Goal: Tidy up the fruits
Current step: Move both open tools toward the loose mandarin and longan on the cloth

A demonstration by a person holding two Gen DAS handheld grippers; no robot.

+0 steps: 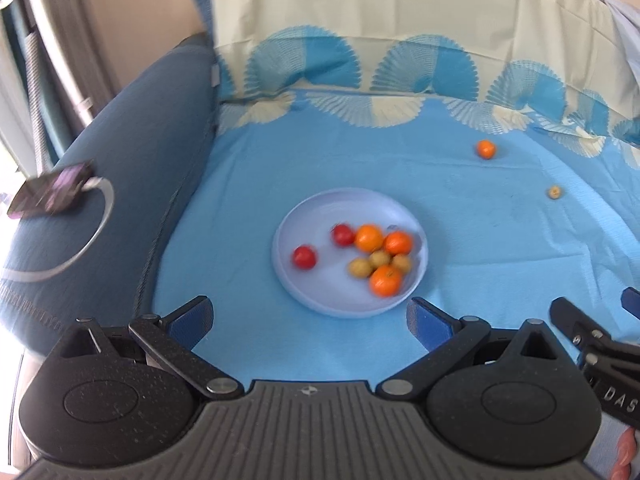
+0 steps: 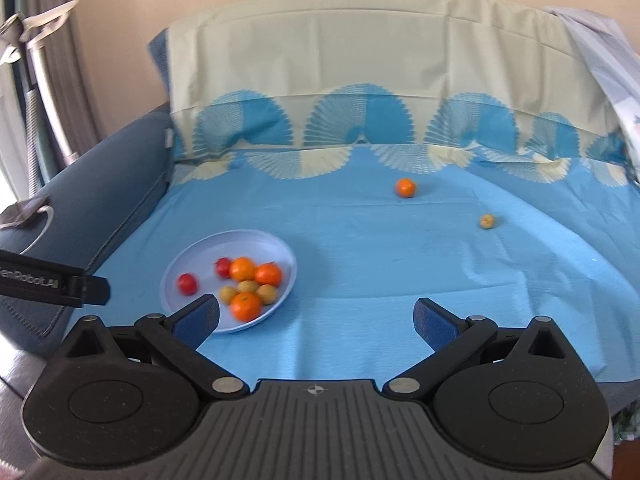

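Note:
A pale lilac plate [image 1: 312, 216] [image 2: 248, 244] rests on the blue sheet and holds several fruits: two red ones, three oranges and three small yellow ones. A loose orange [image 1: 485, 149] [image 2: 405, 187] lies on the sheet far to the right, and a small yellow fruit [image 1: 554, 191] [image 2: 487, 221] lies nearer the right edge. My left gripper [image 1: 310, 318] stands open just in front of the plate, nothing between its fingers. My right gripper [image 2: 316, 318] is open too, with its left finger [image 2: 198, 320] over the plate's near rim.
A dark blue sofa arm [image 1: 112, 184] [image 2: 100, 196] rises on the left with a dark object [image 1: 48, 192] on it. The backrest, draped in cream and blue cloth [image 1: 380, 40] [image 2: 360, 80], closes the far side. The right gripper's fingers [image 1: 580, 328] enter the left wrist view.

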